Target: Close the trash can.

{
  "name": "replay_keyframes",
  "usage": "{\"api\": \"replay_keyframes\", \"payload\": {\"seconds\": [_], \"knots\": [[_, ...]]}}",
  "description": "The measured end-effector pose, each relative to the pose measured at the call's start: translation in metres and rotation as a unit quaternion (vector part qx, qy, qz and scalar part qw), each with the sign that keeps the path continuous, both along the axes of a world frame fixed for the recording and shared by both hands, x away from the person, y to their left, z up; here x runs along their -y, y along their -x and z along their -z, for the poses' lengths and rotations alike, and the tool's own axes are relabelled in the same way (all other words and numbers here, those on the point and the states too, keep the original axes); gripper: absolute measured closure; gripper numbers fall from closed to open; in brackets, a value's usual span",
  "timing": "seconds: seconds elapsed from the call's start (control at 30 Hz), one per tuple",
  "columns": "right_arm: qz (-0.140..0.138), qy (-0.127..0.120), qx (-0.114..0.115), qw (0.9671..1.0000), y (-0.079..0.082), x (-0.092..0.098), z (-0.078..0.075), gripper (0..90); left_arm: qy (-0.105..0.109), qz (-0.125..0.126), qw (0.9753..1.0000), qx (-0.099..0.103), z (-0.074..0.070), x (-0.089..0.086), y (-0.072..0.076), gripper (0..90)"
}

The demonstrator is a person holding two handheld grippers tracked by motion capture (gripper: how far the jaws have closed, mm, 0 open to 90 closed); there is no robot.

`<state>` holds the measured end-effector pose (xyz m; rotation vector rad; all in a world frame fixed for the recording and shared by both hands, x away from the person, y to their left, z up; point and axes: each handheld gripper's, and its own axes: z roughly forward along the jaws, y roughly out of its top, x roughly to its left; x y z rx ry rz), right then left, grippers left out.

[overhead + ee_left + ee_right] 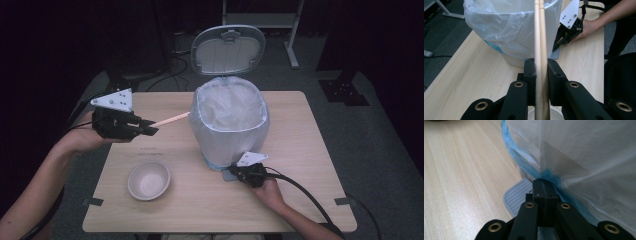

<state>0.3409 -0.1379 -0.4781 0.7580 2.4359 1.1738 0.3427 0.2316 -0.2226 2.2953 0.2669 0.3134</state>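
High view: left gripper (pixel 150 131) held above the table (pixel 300 150), clamping a pair of chopsticks (pixel 171 119) that point toward the lined bin (pixel 229 125), lid (pixel 228 50) up. Bowl (pixel 148 180) near the front edge.

Left gripper view: jaws tight on both sticks, side by side.

Right gripper view: right gripper (pixel 544 192) closed, pressing the bin's grey pedal (pixel 516 196).

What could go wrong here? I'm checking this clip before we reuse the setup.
The left hand-held gripper holds the chopsticks near one end, so they could tilt or slip before clearing the bin rim. The right hand-held gripper, shut, presses the pedal; if it slides off, the lid may drop.
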Motion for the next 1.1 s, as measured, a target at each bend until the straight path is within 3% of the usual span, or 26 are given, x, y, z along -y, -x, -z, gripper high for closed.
{"api": "replay_keyframes", "payload": {"seconds": [1.1], "knots": [[-0.006,-0.005,-0.004,1.0,-0.001,0.001,0.0,90.0,-0.02,0.012,0.9997,0.01,-0.03,0.036,-0.019,79.4]]}}
